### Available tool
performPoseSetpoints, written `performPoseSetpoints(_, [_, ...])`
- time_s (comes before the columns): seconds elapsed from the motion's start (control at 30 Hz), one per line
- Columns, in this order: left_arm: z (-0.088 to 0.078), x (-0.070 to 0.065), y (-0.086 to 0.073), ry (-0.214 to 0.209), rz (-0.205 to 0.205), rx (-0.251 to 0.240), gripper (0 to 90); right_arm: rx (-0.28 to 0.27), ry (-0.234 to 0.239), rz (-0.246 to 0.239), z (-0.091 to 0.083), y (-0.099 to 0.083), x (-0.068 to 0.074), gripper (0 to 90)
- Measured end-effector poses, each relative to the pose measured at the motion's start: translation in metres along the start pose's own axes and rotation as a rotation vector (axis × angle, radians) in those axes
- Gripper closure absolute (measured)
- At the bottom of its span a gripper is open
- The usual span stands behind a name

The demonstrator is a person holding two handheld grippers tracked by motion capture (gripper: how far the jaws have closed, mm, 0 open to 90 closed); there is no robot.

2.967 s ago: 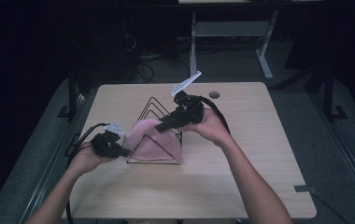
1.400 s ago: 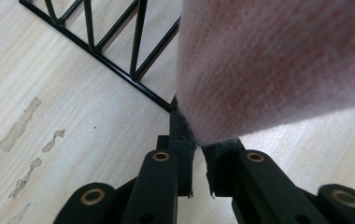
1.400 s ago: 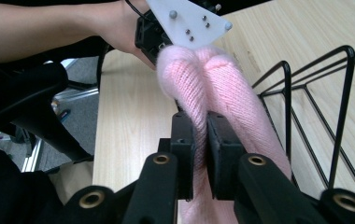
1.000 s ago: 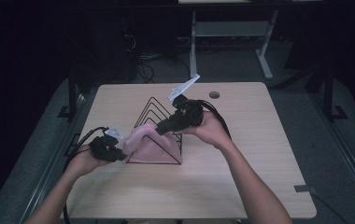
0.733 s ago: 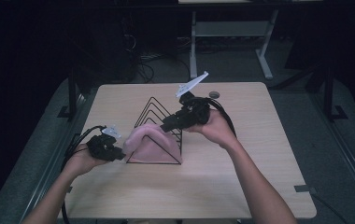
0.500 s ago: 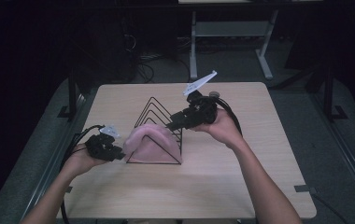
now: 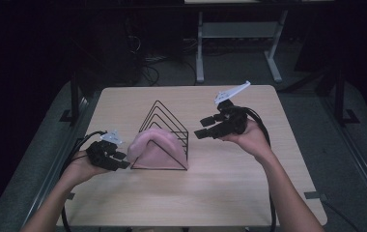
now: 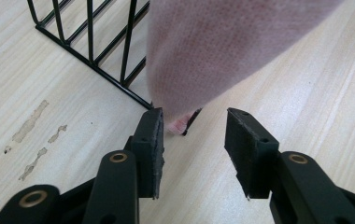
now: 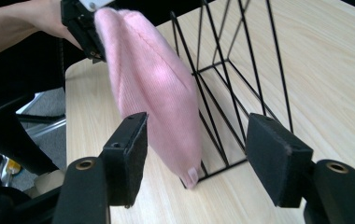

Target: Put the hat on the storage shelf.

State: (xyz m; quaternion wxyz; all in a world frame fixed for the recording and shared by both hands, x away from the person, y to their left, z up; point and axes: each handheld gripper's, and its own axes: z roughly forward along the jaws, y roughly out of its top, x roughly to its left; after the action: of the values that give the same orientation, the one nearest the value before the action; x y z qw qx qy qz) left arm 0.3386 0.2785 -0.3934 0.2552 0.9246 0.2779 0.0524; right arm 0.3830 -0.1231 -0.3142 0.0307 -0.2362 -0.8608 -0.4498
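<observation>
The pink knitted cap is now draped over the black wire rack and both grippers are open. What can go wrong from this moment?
1. The pink cap hangs mostly on one side of the wire rack, so it may slip off.
2. The left hand-held gripper sits open close to the cap's lower edge; pulling away carelessly could snag the knit and drag it.
3. The rack looks light; a bump from the right hand-held gripper, open beside it, might shift or tip it.

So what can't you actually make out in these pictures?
- High view: the dark room behind the table; only faint cables and a stand's legs show.
- High view: the near frames of the wire rack, covered by the pink hat.
- Left gripper view: the hat's top, cut off by the picture's edge.
</observation>
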Motion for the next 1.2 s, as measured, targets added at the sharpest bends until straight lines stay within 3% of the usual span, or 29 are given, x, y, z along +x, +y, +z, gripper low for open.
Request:
performPoseSetpoints(0.27, [-0.003,-0.002,-0.004,-0.002,-0.006,-0.015,49.1,-0.001,-0.047,0.046,-0.017,-0.026,-0.010,36.2])
performPoseSetpoints(0.33, [-0.005,-0.002,-0.005,-0.009,-0.013,-0.032,48.8,-0.005,-0.050,0.079,-0.022,-0.037,-0.014,34.1])
performPoseSetpoints(0.63, [-0.008,-0.001,-0.007,-0.004,-0.022,-0.040,44.0,0.001,-0.079,0.116,-0.033,-0.061,-0.019,33.0])
performPoseSetpoints(0.97, [-0.006,-0.004,-0.009,0.013,-0.033,-0.055,32.3,-0.004,-0.125,0.166,-0.047,-0.093,-0.025,32.3])
performPoseSetpoints(1.2, [-0.006,-0.003,-0.012,0.012,-0.042,-0.054,31.1,-0.004,-0.141,0.206,-0.053,-0.114,-0.028,31.5])
